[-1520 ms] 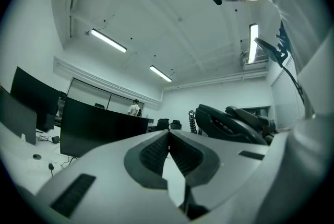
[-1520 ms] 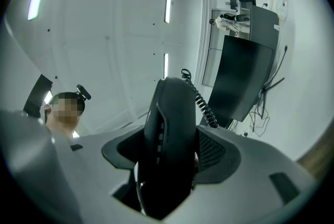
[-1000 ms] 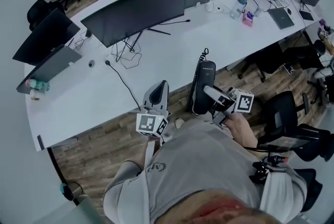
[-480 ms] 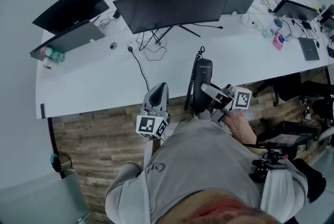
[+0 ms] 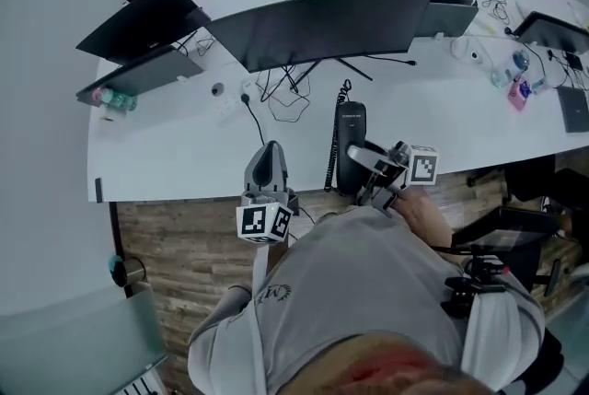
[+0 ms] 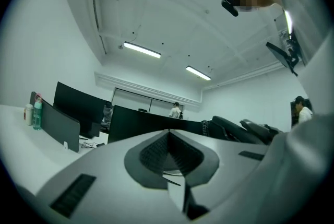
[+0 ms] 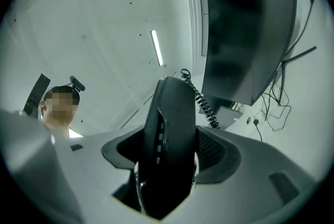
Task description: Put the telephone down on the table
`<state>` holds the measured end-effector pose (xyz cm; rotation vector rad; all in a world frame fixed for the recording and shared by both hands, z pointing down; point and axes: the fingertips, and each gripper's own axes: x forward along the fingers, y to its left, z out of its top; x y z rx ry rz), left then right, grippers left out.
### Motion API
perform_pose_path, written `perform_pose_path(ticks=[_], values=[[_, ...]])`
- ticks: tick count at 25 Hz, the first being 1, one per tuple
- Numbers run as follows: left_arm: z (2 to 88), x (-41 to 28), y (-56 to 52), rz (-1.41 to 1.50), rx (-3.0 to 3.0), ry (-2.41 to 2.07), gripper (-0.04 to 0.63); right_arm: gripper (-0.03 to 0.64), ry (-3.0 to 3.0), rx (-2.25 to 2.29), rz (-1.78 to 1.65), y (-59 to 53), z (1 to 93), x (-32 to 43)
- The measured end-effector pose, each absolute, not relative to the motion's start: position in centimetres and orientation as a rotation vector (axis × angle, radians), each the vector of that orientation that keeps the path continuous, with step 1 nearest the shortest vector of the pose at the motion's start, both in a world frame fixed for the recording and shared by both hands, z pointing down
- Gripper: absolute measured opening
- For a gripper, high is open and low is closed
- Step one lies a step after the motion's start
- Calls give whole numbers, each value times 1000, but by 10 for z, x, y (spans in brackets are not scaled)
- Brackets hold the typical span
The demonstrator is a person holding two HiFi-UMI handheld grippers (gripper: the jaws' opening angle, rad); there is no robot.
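Observation:
The black telephone (image 5: 351, 145) with its coiled cord (image 5: 335, 145) hangs over the front part of the white table (image 5: 184, 158); whether it touches the top I cannot tell. My right gripper (image 5: 362, 170) is shut on the phone's near end. In the right gripper view the telephone (image 7: 169, 134) stands between both jaws, its cord (image 7: 201, 100) trailing off behind. My left gripper (image 5: 270, 152) is at the table's front edge, left of the phone, shut and holding nothing. Its closed jaws (image 6: 169, 139) meet in a point in the left gripper view.
A wide dark monitor (image 5: 322, 25) stands behind the phone, with loose cables (image 5: 285, 94) under it. Another monitor (image 5: 138, 16), a laptop (image 5: 138, 71) and bottles (image 5: 115, 98) are at the left. More laptops and small items (image 5: 520, 89) lie far right. Wooden floor (image 5: 175, 237) runs below the table edge.
The table has drawn closer and the view has swung. The telephone, earlier over the table's edge and the floor, is now over the tabletop. Both grippers keep their grip state.

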<state>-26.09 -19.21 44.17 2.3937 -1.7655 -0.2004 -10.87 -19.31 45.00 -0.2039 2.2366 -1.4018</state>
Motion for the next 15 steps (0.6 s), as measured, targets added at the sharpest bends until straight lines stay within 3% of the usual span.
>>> perform_pose_path(ticks=[15], values=[[420,-194,-297,-138,2293,-1913,11,296,2282,-61,-1470,-300,469,-63]])
